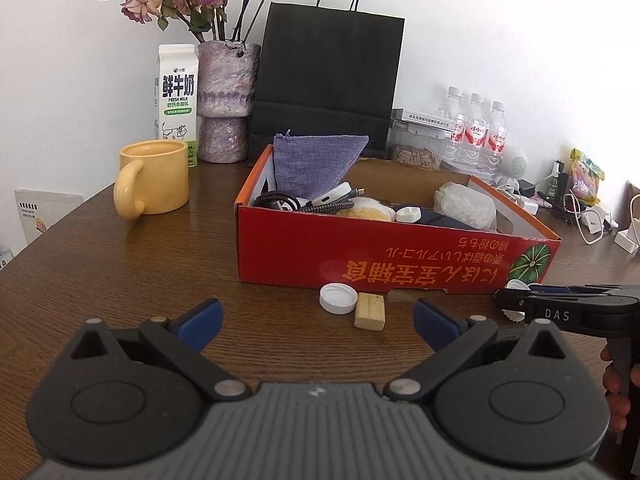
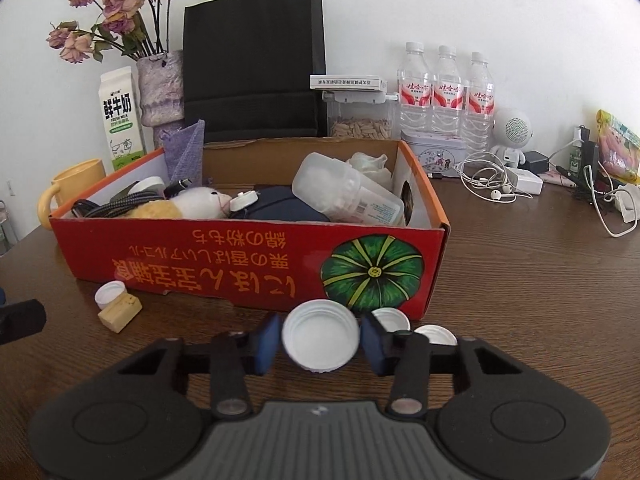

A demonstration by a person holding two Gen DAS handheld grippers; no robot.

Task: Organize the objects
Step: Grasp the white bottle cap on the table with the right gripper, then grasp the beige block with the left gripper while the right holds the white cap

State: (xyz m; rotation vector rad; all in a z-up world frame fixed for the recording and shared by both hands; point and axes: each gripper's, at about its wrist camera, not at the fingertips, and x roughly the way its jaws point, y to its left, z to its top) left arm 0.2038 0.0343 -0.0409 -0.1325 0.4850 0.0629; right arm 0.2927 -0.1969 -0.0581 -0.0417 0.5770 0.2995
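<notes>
A red cardboard box (image 1: 400,256) (image 2: 248,264) stands on the brown table, holding cables, a plush toy, a purple pouch and a plastic container. My right gripper (image 2: 320,342) is shut on a white bottle cap (image 2: 320,340) just in front of the box; it also shows at the right of the left wrist view (image 1: 516,306). Two more white caps (image 2: 392,318) (image 2: 436,335) lie behind its right finger. My left gripper (image 1: 318,318) is open and empty above the table, facing another white cap (image 1: 338,298) and a tan block (image 1: 370,311) at the box front.
A yellow mug (image 1: 154,178), a milk carton (image 1: 176,104), a vase of dried roses (image 1: 226,100) and a black paper bag (image 1: 328,80) stand behind the box. Water bottles (image 2: 444,92), a seed jar (image 2: 360,116), a tin, a small speaker and tangled cables (image 2: 492,180) fill the right.
</notes>
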